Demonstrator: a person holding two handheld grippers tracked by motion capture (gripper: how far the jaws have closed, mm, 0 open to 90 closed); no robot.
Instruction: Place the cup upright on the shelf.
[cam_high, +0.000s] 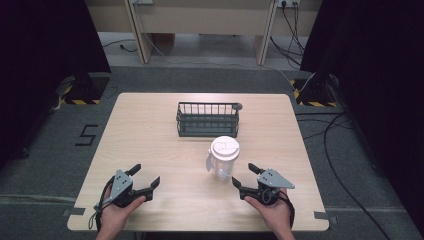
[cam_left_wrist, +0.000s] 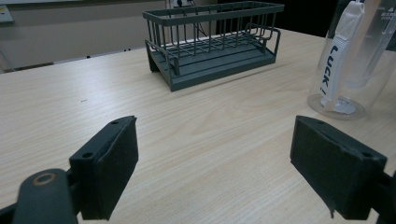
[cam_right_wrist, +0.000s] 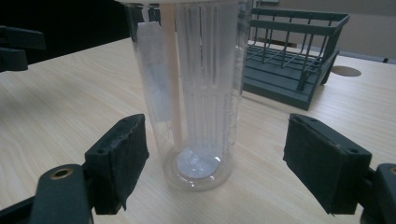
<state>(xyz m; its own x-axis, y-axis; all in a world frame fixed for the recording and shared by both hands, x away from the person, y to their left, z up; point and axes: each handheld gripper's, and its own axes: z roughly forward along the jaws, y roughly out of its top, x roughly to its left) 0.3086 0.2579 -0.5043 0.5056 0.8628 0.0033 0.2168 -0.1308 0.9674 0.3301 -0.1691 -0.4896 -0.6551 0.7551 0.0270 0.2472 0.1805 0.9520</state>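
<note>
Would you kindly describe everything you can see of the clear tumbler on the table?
The tumbler is a tall, see-through plastic cup with a white lid, standing upright on the wooden table, in front of the dark wire rack and apart from it. A white strap printed "LUCK" hangs down its side, and a ribbed clear insert runs down inside. It looks empty. The right tool is open around its base, jaws apart on either side, not touching it.
</note>
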